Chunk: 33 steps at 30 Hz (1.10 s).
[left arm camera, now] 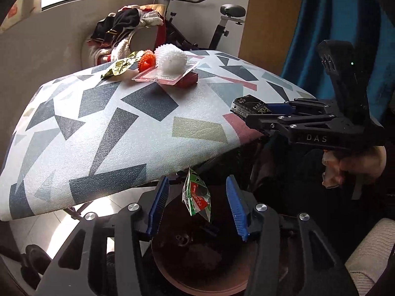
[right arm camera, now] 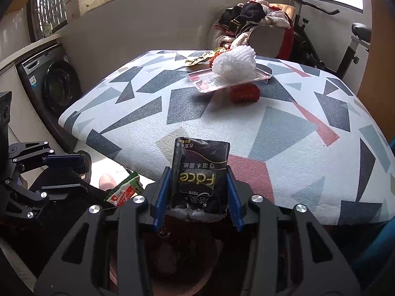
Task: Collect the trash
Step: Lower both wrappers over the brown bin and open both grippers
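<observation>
Black tissue pack (right arm camera: 200, 175) in right tongs (right arm camera: 196, 190), foam net (right arm camera: 234, 61), red box (right arm camera: 244, 93) behind

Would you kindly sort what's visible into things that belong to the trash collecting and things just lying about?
Job:
black tissue pack in the right gripper
green-red wrapper between the open left gripper fingers
bin
white foam net
plastic tray
red box
gold wrapper

Lying about:
clothes pile
exercise bike
washing machine

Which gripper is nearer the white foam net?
Right. The right gripper is over the table's near edge facing the white foam net; the left gripper is off the table.
</observation>
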Tool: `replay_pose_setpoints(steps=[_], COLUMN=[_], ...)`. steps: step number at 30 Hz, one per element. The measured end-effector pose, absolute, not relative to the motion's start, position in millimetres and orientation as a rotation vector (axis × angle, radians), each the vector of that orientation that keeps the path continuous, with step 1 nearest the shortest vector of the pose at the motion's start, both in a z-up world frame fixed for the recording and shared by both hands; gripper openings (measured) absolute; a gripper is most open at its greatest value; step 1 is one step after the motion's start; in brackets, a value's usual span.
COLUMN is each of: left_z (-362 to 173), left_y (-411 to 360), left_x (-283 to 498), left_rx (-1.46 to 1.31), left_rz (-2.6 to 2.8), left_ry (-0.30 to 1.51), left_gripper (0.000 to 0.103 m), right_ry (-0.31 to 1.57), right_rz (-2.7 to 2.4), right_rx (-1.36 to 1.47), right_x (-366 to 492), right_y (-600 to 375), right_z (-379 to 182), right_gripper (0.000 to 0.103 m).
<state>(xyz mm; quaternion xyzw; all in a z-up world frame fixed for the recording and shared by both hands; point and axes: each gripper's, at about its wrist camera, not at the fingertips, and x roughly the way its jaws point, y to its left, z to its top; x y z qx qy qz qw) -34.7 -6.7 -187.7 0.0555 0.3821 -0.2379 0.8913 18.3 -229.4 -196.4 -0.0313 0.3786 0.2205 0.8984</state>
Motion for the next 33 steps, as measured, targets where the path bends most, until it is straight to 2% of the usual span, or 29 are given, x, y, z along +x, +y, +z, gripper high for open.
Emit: replay_pose_setpoints(steps=[13, 24, 33], left_z=[-180, -172, -177], left_y=[8, 30, 38], left_x=[-31, -32, -31], left_rx=[0.074, 0.029, 0.002], left_rz=[-0.416, -0.277, -0.209], left_ry=[0.739, 0.674, 0.678], left_gripper=[0.062, 0.081, 0.087], right_ry=[0.802, 0.859, 0.900], right_rz=[0.461, 0.516, 0.553], right_rx=[-0.069, -0.109, -0.186], right_x=[12, 0, -7], right_y=[-227, -207, -187], right_z=[-204, -225, -239], right_gripper=[0.044, 0.044, 0.046])
